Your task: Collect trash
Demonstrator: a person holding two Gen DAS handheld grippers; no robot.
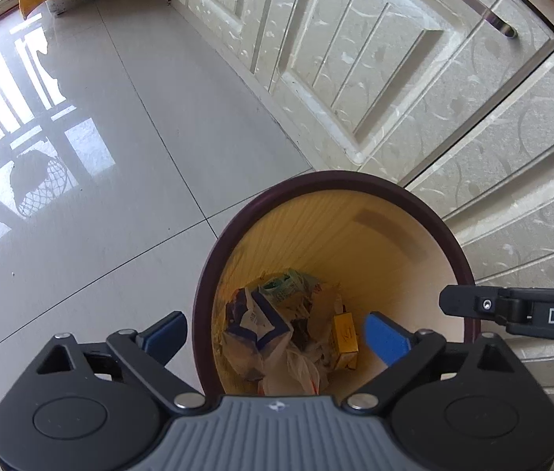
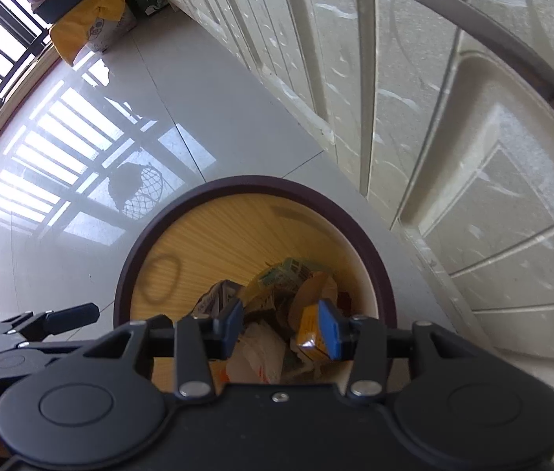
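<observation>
Left tool point(image 1: 275, 333) spread wide, empty, right tool point(image 2: 280, 325) parted, gripping nothing, trash bin point(image 2: 131, 274) beneath both, yellow box point(image 2: 310, 329) inside

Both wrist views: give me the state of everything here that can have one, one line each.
Bin: upright, unlidded, trash covering its bottom.
Yellow box: lying in the bin among the trash.
Left gripper: open wide, empty, over the bin.
Right gripper: partly open, empty, over the bin.
Cabinet doors: closed.

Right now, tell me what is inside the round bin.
The bin holds crumpled cartons, a yellow box, a green packet and white plastic. Whatever lies beneath this pile, and the bin's floor, is covered.
</observation>
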